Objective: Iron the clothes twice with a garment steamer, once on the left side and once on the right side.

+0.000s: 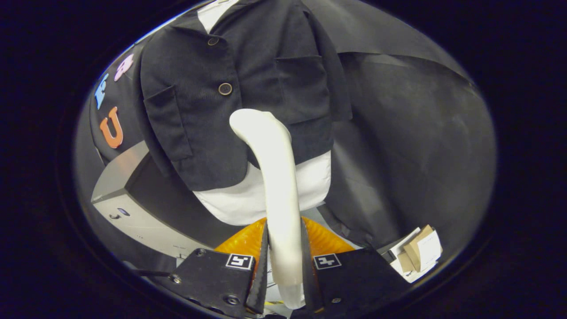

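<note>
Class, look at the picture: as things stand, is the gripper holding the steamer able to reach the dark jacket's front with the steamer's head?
Probably yes. The gripper has its jaws shut on the white steamer, whose curved head already lies over the dark jacket, near its lower buttoned front. Nothing stands between them; whether the head touches the cloth cannot be told.

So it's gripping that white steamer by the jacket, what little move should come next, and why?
Probably slide the steamer slowly along the dark jacket. The gripper is shut on its handle, and its head sits at the jacket's lower front near the middle, so a stroke over one side seems due.

Matt ribbed-cloth jacket (230, 88), smooth glossy plastic steamer (277, 177), smooth white cloth shirt (248, 199).
</note>
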Demonstrator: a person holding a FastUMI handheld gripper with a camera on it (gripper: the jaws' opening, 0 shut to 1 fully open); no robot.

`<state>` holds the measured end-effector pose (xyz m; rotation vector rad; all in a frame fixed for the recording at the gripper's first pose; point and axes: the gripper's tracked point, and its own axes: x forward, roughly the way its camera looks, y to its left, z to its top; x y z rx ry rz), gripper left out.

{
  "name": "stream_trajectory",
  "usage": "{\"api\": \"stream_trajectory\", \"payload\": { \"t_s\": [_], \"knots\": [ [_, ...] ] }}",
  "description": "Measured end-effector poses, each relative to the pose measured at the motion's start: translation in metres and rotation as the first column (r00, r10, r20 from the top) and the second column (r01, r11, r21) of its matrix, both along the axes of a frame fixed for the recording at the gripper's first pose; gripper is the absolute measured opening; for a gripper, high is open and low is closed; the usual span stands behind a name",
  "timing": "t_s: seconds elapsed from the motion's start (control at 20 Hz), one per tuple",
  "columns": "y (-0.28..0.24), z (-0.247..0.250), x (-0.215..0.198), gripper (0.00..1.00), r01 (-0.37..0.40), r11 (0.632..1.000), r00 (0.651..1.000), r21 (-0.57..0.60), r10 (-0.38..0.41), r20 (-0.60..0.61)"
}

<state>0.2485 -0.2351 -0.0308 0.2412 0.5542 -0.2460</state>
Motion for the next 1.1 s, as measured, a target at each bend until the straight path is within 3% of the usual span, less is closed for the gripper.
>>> {"api": "stream_trajectory", "payload": {
  "t_s": [0.3,0.55,0.8,1.1],
  "knots": [
    [-0.006,-0.021,-0.014,0.36,-0.004,0.999,0.999,0.043,0.002,0.038],
    [0.015,-0.047,-0.062,0.36,0.047,0.995,0.998,0.090,-0.051,0.039],
    [0.071,-0.057,-0.134,0.36,0.094,0.992,0.994,0.081,-0.099,0.052],
    [0.163,-0.052,-0.212,0.36,0.030,0.999,0.998,0.024,-0.031,0.046]
  ]
}}
